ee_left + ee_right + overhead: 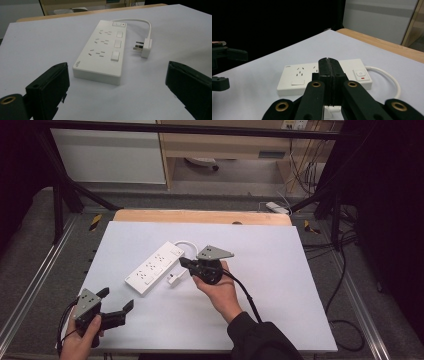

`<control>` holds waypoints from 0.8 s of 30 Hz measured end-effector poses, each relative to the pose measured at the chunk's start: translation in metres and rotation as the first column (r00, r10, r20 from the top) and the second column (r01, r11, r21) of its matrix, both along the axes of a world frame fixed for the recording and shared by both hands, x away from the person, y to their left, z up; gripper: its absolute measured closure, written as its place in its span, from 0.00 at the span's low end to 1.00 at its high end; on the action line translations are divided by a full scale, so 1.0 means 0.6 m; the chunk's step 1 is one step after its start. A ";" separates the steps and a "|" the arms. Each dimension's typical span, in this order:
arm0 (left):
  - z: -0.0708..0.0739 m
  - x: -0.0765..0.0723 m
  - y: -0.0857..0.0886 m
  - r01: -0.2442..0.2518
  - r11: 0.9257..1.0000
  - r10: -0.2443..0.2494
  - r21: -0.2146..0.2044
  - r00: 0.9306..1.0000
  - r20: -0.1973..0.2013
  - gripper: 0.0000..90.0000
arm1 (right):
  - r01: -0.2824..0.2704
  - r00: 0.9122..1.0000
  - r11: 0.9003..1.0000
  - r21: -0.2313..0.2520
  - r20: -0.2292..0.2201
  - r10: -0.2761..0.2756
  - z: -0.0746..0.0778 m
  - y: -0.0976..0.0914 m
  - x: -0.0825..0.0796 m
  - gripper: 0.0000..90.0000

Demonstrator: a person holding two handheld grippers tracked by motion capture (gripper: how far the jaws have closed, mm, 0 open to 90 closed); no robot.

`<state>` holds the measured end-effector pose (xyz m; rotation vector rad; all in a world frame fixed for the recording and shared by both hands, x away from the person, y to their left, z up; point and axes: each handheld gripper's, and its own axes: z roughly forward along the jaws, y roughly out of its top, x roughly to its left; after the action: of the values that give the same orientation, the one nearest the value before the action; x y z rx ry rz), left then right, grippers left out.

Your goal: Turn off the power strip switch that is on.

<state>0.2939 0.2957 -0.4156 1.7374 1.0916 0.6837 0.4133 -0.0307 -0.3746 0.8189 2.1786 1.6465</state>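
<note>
The left gripper (116,312) is held by the left hand (80,340) near the front left corner of the white table top (280,270). Its jaws stand wide apart w/ nothing between them. In the left gripper view the white power strip (103,51) lies ahead of the fingers, approx. in the middle of the gap but farther off, not touching them. It has 3 socket groups and 3 rocker switches beside them, plus one small switch w/ a red mark at the far end.

The right gripper (184,262) is in the right hand (220,292), which comes w/ a dark sleeve (260,337). In the right gripper view its fingers (325,75) are pressed together, no gap between them. A small white part shows just under them near the bottom edge, but I cannot tell if they hold it. The strip lies just behind the fingertips.

In the high view the white plug (174,280) lies on the table just beside the strip, close below the right fingertips; contact is not clear. A short white cable (187,243) loops from the strip's far end
</note>
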 end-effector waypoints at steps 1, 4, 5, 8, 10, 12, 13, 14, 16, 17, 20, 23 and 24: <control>-0.001 0.000 0.000 0.002 1.000 -0.002 -0.003 1.000 -0.005 0.06 | 0.000 1.000 1.000 0.000 0.000 0.000 0.000 0.000 0.000 1.00; -0.002 0.001 0.000 -0.002 1.000 0.002 0.004 1.000 -0.014 0.06 | 0.001 1.000 1.000 0.007 -0.016 -0.001 -0.005 0.008 0.001 1.00; -0.002 0.001 0.000 -0.002 1.000 0.002 0.003 1.000 -0.015 0.06 | -0.001 1.000 1.000 0.005 -0.017 0.001 -0.006 0.011 0.001 1.00; -0.002 0.001 0.000 -0.001 1.000 0.001 0.004 1.000 -0.016 0.06 | -0.008 1.000 1.000 -0.003 -0.019 0.008 -0.009 0.019 0.001 1.00; -0.003 0.001 0.000 -0.001 1.000 0.002 0.006 1.000 -0.017 0.06 | -0.009 1.000 1.000 -0.006 -0.019 0.009 -0.010 0.022 0.000 1.00; -0.003 0.001 -0.001 -0.003 1.000 0.003 0.005 1.000 -0.019 0.06 | -0.010 1.000 1.000 -0.017 -0.026 0.010 -0.013 0.030 0.001 1.00; -0.003 0.002 0.000 -0.003 1.000 0.003 0.005 1.000 -0.019 0.06 | -0.012 1.000 1.000 -0.016 -0.028 0.012 -0.014 0.033 0.001 1.00; -0.003 0.002 0.000 -0.003 1.000 0.003 0.004 1.000 -0.020 0.06 | -0.015 1.000 1.000 -0.019 -0.028 0.014 -0.015 0.036 0.001 1.00; -0.003 0.002 0.000 -0.003 1.000 0.003 0.005 1.000 -0.020 0.06 | -0.017 0.999 1.000 -0.020 -0.028 0.016 -0.016 0.039 0.001 1.00; -0.003 0.002 0.000 -0.002 1.000 0.002 0.004 1.000 -0.019 0.06 | -0.019 0.999 1.000 -0.021 -0.028 0.019 -0.018 0.041 0.001 1.00; -0.004 0.002 0.000 -0.003 1.000 0.003 0.006 1.000 -0.021 0.06 | -0.026 0.999 0.999 -0.020 -0.036 0.025 -0.024 0.049 0.001 1.00; -0.003 0.001 0.000 0.000 1.000 0.000 0.002 1.000 -0.020 0.06 | -0.031 0.999 0.999 -0.021 -0.036 0.031 -0.027 0.054 0.001 1.00; -0.003 0.002 0.000 -0.001 1.000 0.002 0.008 1.000 -0.018 0.06 | -0.034 0.999 0.999 -0.020 -0.037 0.033 -0.027 0.056 0.000 1.00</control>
<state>0.2950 0.2957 -0.4177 1.7524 1.1037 0.6756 0.4136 0.0027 -0.3910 0.8172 2.2419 1.6341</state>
